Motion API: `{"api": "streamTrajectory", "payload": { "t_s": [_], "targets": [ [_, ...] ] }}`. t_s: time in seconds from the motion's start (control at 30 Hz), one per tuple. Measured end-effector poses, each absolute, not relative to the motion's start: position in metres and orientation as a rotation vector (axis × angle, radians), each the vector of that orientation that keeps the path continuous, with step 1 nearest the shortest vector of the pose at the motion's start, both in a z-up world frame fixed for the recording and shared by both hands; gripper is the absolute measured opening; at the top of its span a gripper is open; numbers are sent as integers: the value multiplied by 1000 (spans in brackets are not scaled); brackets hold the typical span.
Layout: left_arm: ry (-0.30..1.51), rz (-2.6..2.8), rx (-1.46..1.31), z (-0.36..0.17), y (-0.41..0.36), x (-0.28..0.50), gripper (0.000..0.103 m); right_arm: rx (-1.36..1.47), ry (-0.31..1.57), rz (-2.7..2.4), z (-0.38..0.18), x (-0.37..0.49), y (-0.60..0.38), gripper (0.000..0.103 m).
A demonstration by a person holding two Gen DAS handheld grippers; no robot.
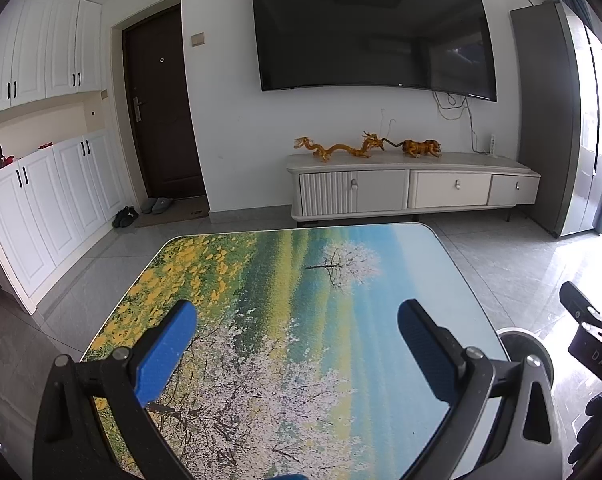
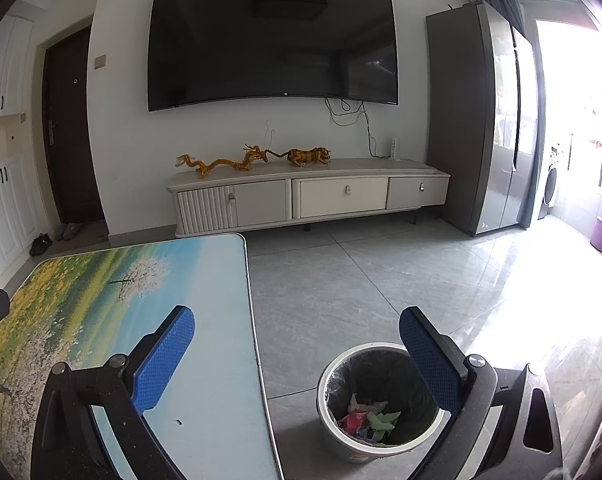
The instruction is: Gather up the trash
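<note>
A round grey trash bin [image 2: 343, 444] with a black liner stands on the floor right of the table and holds several crumpled paper scraps [image 2: 367, 420], red, white and green. My right gripper [image 2: 297, 334] is open and empty above the table's right edge and the bin. My left gripper [image 1: 297, 330] is open and empty above the table [image 1: 261, 280], which has a printed landscape top with no trash on it. The bin's rim [image 1: 527, 344] shows at the right in the left wrist view, and the right gripper's body [image 1: 593, 332] beyond it.
A white TV cabinet [image 2: 309, 196] with golden figurines stands against the far wall under a wall TV [image 2: 273, 40]. A grey fridge [image 2: 485, 120] stands at the right, white cupboards [image 1: 41, 200] and a dark door [image 1: 161, 112] at the left. The floor is grey tile [image 2: 381, 280].
</note>
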State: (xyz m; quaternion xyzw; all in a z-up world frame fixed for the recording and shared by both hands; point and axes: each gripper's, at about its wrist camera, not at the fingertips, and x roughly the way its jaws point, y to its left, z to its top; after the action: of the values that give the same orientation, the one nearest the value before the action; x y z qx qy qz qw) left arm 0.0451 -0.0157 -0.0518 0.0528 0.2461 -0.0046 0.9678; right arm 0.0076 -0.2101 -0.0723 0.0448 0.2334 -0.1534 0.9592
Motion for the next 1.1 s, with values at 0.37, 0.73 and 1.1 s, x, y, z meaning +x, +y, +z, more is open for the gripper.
{"api": "streamTrajectory", "payload": {
  "t_s": [0.37, 0.73, 1.1],
  "targets": [
    [492, -8, 106, -54, -16, 44, 101, 91, 467, -306, -71, 6, -210, 103],
    [477, -4, 97, -52, -14, 42, 101, 92, 462, -304, -68, 6, -210, 103],
    [471, 2, 83, -50, -9, 40, 101, 83, 465, -295, -69, 7, -208, 103]
  ]
}}
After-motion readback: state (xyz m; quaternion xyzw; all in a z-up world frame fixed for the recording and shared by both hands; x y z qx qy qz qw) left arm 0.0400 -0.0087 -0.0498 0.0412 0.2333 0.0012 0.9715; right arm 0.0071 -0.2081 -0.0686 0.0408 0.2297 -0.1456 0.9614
